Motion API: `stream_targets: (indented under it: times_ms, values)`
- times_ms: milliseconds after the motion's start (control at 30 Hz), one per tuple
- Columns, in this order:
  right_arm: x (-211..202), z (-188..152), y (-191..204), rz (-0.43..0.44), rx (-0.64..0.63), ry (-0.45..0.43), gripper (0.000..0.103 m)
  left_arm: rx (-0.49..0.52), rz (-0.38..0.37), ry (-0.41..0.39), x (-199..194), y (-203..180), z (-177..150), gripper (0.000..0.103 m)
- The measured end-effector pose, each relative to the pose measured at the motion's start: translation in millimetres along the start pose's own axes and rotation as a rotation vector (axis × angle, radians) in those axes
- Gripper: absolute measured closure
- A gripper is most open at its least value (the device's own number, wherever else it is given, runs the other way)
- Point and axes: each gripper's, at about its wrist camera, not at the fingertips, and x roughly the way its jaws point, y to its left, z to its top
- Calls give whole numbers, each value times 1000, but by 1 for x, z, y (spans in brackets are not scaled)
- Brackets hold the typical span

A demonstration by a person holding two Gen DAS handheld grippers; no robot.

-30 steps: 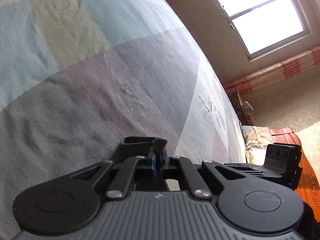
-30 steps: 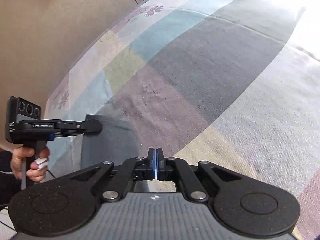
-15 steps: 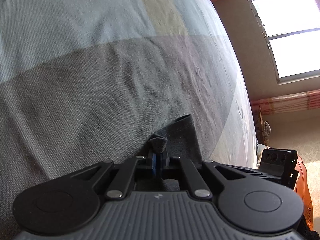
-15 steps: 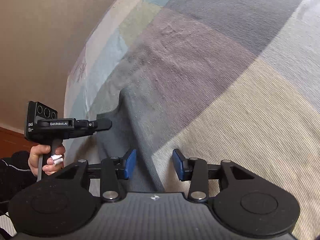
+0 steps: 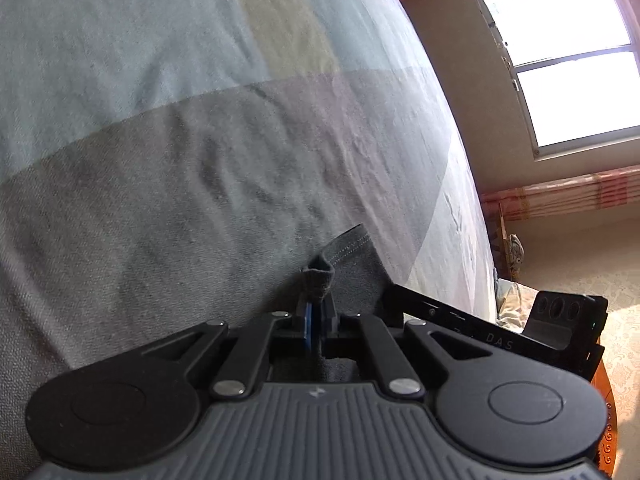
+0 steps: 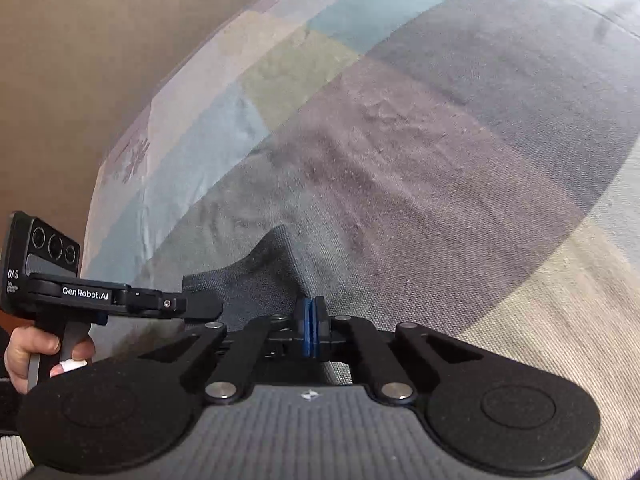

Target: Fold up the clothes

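A dark grey garment [image 5: 354, 266] lies on a patchwork bedspread [image 5: 160, 168], its stitched hem showing just past my left gripper [image 5: 316, 300]. That gripper is shut on a small pinched fold of the grey cloth. In the right wrist view the same garment [image 6: 256, 276] rises in a ridge that runs into my right gripper [image 6: 310, 312], whose blue pads are shut on the cloth. The left tool reaches in from the left there, held by a hand [image 6: 36, 350]. Most of the garment is hidden under both tools.
The bedspread [image 6: 440, 152] has grey, mauve, blue and olive blocks and fills most of both views. A bright window [image 5: 560, 60] and striped curtain [image 5: 560, 196] stand beyond the bed, with orange wooden furniture [image 5: 608, 420] at the right edge. A beige wall [image 6: 60, 80] borders the bed.
My right gripper stood open over the garment's edge half a second ago and has now shut on it. The left gripper has kept its hold on the cloth while both views swung.
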Motion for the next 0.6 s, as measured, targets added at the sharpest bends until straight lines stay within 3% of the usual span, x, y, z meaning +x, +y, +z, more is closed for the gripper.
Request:
stream_targets:
  times_ms: [167, 367, 467, 600]
  values:
    - [-44, -1, -1, -93, 70, -165, 101, 104, -82, -7, 11, -43, 25, 101]
    - [-68, 30, -25, -224, 80, -225, 101, 219, -125, -4, 57, -86, 58, 101]
    - [-72, 45, -39, -275, 72, -240, 101, 207, -87, 6, 80, -81, 68, 101]
    - [-45, 40, -57, -248, 110, -173, 97, 324, 88, 54, 93, -75, 57, 100]
